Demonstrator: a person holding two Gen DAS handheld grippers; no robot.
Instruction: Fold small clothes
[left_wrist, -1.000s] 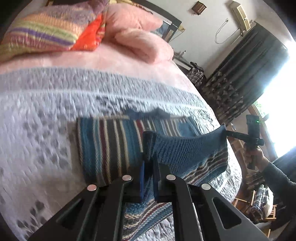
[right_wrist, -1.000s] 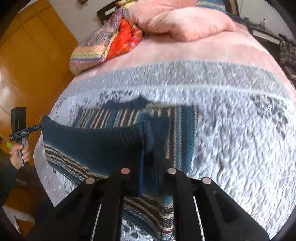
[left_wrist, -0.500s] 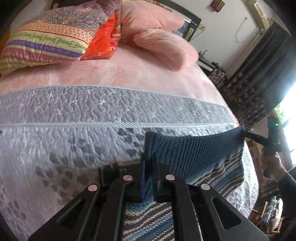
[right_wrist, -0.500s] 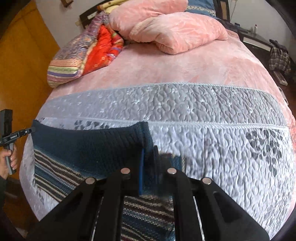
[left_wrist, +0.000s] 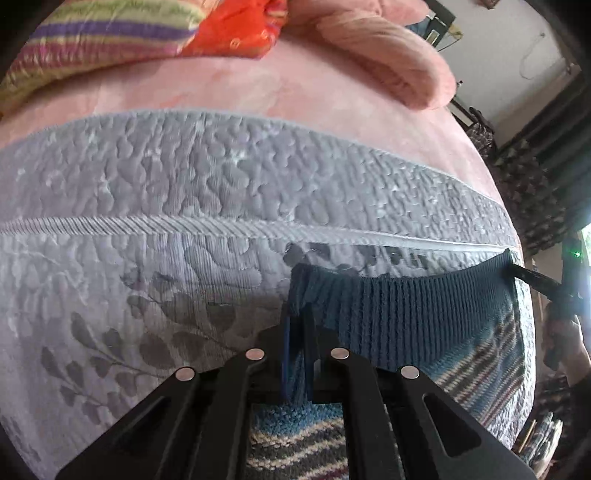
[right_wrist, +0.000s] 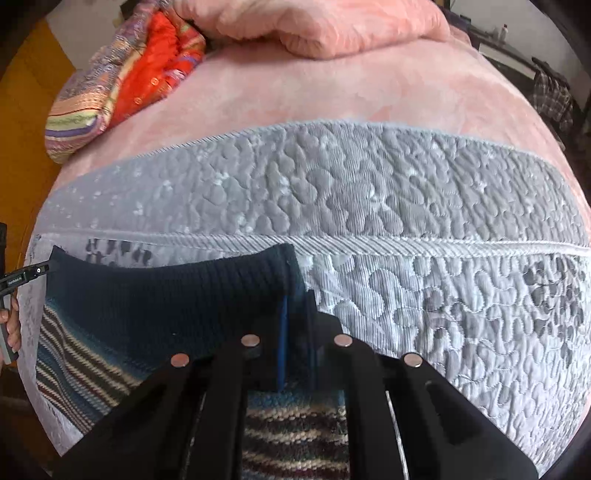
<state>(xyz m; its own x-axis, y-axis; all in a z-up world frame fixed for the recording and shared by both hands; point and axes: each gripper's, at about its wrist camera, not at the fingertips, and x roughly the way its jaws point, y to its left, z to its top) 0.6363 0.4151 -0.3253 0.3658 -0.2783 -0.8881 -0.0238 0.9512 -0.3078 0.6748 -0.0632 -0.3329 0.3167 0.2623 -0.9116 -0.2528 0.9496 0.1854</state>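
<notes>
Sweater (left_wrist: 413, 317) held up by two corners over the bed (left_wrist: 184, 206).
Left claw (left_wrist: 297, 332) and right claw (right_wrist: 295, 317) each pinch tight on the ribbed edge; it looks soft, floppy and light, so corners are best.

Bed (right_wrist: 369, 88): pink plush cover, grey quilted spread (right_wrist: 369, 199) laid over its near part. Striped knit sweater (right_wrist: 74, 365) lies on the spread at the near edge. Beyond the spread, on the pink cover: pink pillow (right_wrist: 314, 26), with a multicolour striped cushion (right_wrist: 122, 81) just left of it.
</notes>
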